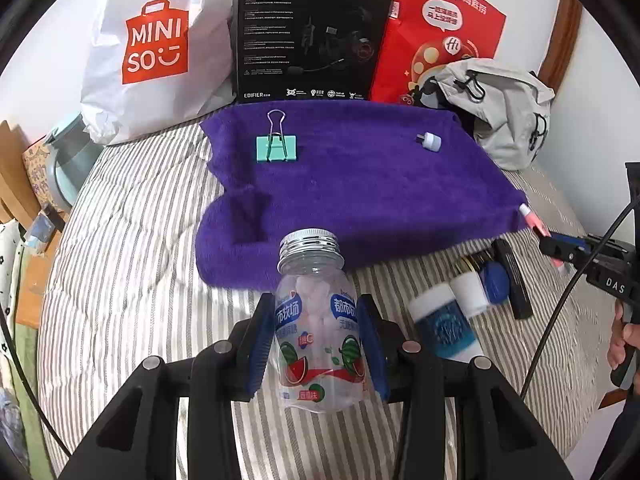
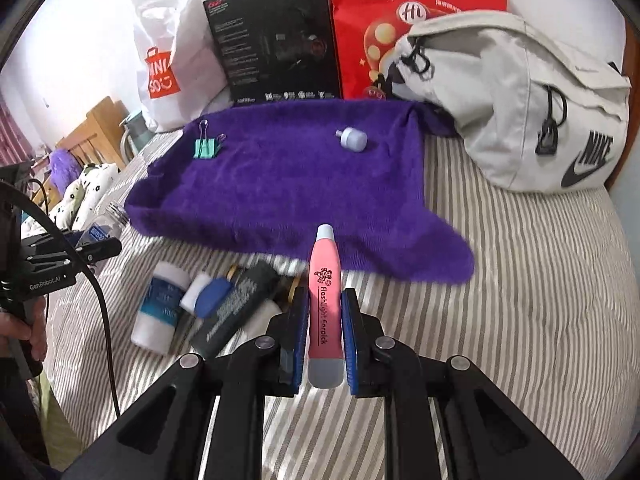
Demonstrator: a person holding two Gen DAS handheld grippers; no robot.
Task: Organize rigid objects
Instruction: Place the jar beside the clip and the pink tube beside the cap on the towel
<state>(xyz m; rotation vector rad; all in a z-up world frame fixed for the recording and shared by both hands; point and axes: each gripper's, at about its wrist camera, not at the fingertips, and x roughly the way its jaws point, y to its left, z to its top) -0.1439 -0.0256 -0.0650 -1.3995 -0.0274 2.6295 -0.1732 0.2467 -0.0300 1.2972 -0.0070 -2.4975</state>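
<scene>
Over the striped bed (image 1: 132, 264), my left gripper (image 1: 318, 344) pinches a clear candy bottle (image 1: 316, 320) by its sides, cap toward the purple towel (image 1: 360, 184). My right gripper (image 2: 326, 332) clamps a pink flashlight earpick (image 2: 325, 304). On the towel: green binder clip (image 1: 277, 148), small white plug (image 1: 430, 141), well apart.

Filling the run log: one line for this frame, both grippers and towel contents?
left gripper: shut on candy bottle | right gripper: shut on pink flashlight | purple towel: binder clip, small white plug | rest: pile on bedsheet
</scene>
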